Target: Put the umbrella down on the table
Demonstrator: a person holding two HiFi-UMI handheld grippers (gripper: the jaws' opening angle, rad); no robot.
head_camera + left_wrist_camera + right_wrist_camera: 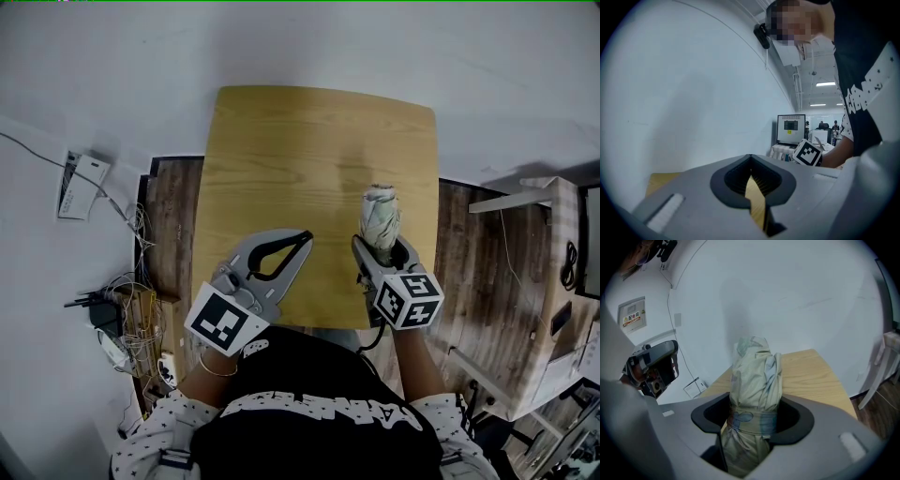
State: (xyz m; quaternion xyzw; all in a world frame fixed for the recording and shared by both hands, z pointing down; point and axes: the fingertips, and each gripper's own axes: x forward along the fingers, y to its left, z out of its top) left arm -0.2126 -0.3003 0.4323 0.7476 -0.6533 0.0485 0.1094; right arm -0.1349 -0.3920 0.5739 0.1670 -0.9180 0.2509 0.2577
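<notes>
1. The right gripper (383, 249) is closed on the folded umbrella (381, 217), with one jaw on each side of the bundle.
2. In the right gripper view, the right gripper (753, 415) clamps the umbrella (755, 377) at its wrap band, where the pale, printed fabric is cinched. The fabric bulges above and below the jaws.
3. The umbrella sticks out past the jaws, tilted up and away from the person. It is over the near right part of the wooden tabletop (281, 159).
4. No view shows whether the umbrella's lower end touches the tabletop.
5. The left gripper (302, 240) is over the near left part of the tabletop, well apart from the umbrella.
6. In the left gripper view, the left gripper (750, 158) has its jaw tips together with nothing between them. A strip of tabletop (757, 201) shows through the oval gap behind the tips.
7. That view also shows the right gripper's marker cube (807, 153) and a monitor (791, 129) farther back.
8. In the head view, a white box (83, 185) with cables lies to the left of the tabletop.
</notes>
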